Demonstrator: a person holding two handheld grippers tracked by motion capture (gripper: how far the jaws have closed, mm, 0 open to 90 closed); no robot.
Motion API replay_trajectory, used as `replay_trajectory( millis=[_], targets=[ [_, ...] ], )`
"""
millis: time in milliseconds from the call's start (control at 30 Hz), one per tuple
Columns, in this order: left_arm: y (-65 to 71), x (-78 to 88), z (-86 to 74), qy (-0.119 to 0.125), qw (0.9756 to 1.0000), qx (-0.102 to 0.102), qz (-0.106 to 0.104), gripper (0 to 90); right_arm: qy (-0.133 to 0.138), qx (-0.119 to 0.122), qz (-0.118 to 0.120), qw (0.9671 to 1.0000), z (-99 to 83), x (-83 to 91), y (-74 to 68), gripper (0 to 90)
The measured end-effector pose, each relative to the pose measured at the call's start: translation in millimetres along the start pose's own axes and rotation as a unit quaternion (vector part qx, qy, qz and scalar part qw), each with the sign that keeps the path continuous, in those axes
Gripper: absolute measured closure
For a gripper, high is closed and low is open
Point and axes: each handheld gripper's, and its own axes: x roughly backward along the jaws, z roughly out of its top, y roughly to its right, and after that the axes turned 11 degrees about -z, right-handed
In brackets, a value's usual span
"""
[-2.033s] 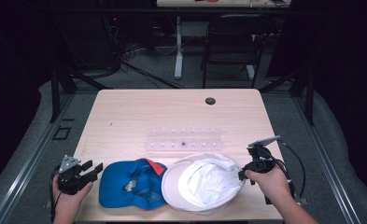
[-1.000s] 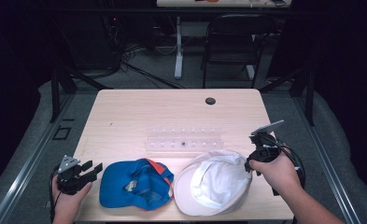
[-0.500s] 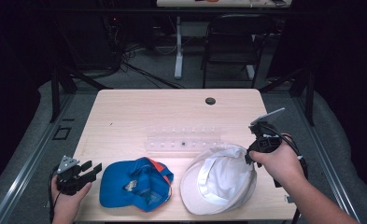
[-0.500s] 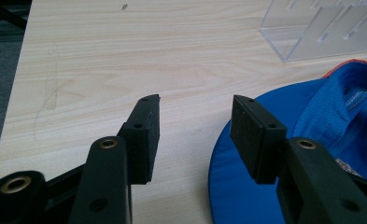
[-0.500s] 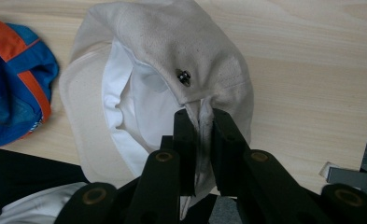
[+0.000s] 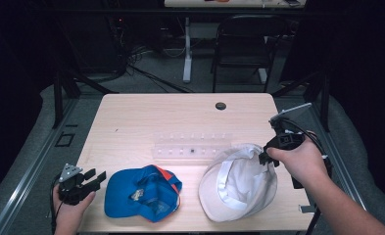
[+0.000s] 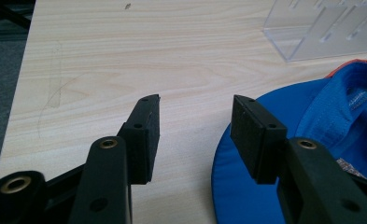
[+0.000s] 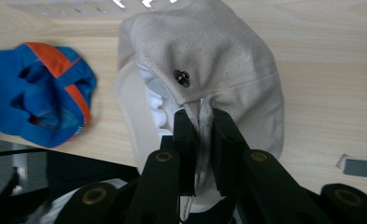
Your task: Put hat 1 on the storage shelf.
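Note:
A white cap (image 6: 239, 183) hangs tilted at the table's front right, one edge lifted and its lower rim on the wood. My right gripper (image 6: 268, 157) is shut on that lifted edge; in the right gripper view the cream fabric (image 8: 228, 70) is pinched between the black fingers (image 8: 186, 140), a small metal snap (image 8: 181, 77) just above them. A blue cap with orange trim (image 6: 143, 192) lies upside down at the front middle-left. My left gripper (image 6: 94, 179) rests at the front left corner, open, with bare wood between its pads (image 7: 146, 135) and the blue cap's brim (image 7: 239, 186) beside the right one.
A clear plastic rack (image 6: 192, 146) lies across the middle of the wooden table (image 6: 146, 117). A dark round grommet (image 6: 221, 105) sits near the far edge. A chair (image 6: 244, 46) and a table leg (image 6: 187, 54) stand on the floor beyond. A cable trails off the right gripper.
My right gripper has risen and drawn back to the right with the white cap's edge in it, tipping the cap up off the table. The left gripper and the blue cap have stayed put.

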Motion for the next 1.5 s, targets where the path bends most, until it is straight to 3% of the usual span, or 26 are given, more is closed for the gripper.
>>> replay_trajectory(
  millis=[67,100,133,167,200,233,300,367,400,433,467,500,533,567,600,733,767,900,1200,1500],
  targets=[
    [-0.7,-0.3,-0.4,-0.002,1.0,0.0,0.001,52.9,-0.009,-0.014,0.025,0.9996,1.1,2.0,5.0,82.1],
    [-0.7,-0.3,-0.4,-0.002,1.0,0.0,0.001,53.0,-0.009,-0.014,0.025,0.9996,1.1,2.0,5.0,82.1],
    [-1.8,-0.5,-0.4,0.003,1.0,0.001,0.0,52.9,-0.017,-0.021,0.047,0.9985,1.6,2.9,9.3,82.1],
    [-1.8,-0.5,-0.4,0.003,1.0,0.001,0.0,52.9,-0.017,-0.021,0.047,0.9985,1.6,2.9,9.3,82.1],
    [-2.4,-0.2,-0.5,0.003,1.0,0.003,0.001,52.8,-0.025,-0.034,0.064,0.997,1.9,4.0,11.1,82.1],
    [-2.4,-0.2,-0.5,0.003,1.0,0.003,0.001,52.8,-0.025,-0.034,0.064,0.997,1.9,4.0,11.1,82.1],
    [-1.7,0.7,-1.0,0.003,1.0,0.003,0.003,52.8,-0.029,-0.042,0.092,0.9944,2.4,5.3,14.1,82.0],
    [-1.0,1.4,-0.7,0.004,1.0,0.004,0.003,52.8,-0.027,-0.042,0.1,0.9937,2.4,5.6,14.6,82.0],
    [0.5,1.8,-0.4,0.006,1.0,0.001,0.003,52.8,-0.028,-0.043,0.119,0.9915,2.5,7.5,14.7,82.1],
    [0.5,1.8,-0.4,0.006,1.0,0.001,0.003,52.8,-0.028,-0.043,0.119,0.9915,2.5,7.5,14.7,82.1],
    [1.3,1.9,0.0,-0.003,1.0,-0.002,0.003,52.8,-0.025,-0.044,0.139,0.9889,2.6,10.3,14.2,82.0],
    [1.3,1.9,0.0,-0.003,1.0,-0.002,0.003,52.8,-0.025,-0.044,0.139,0.9889,2.6,10.3,14.2,82.0],
    [1.4,0.8,-0.4,-0.001,1.0,-0.001,0.004,52.8,-0.03,-0.048,0.155,0.9862,2.6,13.3,13.1,82.1],
    [1.4,0.8,-0.4,-0.001,1.0,-0.001,0.004,52.8,-0.03,-0.048,0.155,0.9862,2.6,13.3,13.1,82.1],
    [0.9,0.4,-0.7,0.0,1.0,-0.001,0.004,52.8,-0.023,-0.05,0.168,0.9842,2.6,15.9,11.1,82.0],
    [0.5,-0.1,-1.2,0.006,1.0,-0.001,0.001,53.1,-0.015,-0.05,0.182,0.982,4.5,20.7,8.9,82.1],
    [0.6,0.2,-1.0,0.005,1.0,0.0,0.001,53.1,-0.008,-0.038,0.192,0.9806,7.0,23.8,8.2,82.1],
    [0.5,-0.2,-1.1,0.008,1.0,0.002,0.002,51.6,0.001,-0.042,0.2,0.9788,10.3,28.9,4.1,82.1],
    [0.5,0.5,-1.3,0.008,0.9999,0.004,0.006,49.4,0.029,-0.042,0.24,0.9696,23.6,42.7,-8.7,82.1],
    [0.2,1.3,-0.9,0.008,0.9999,0.005,0.005,48.1,0.041,-0.039,0.245,0.9678,41.6,56.8,-28.9,82.1]
  ],
)
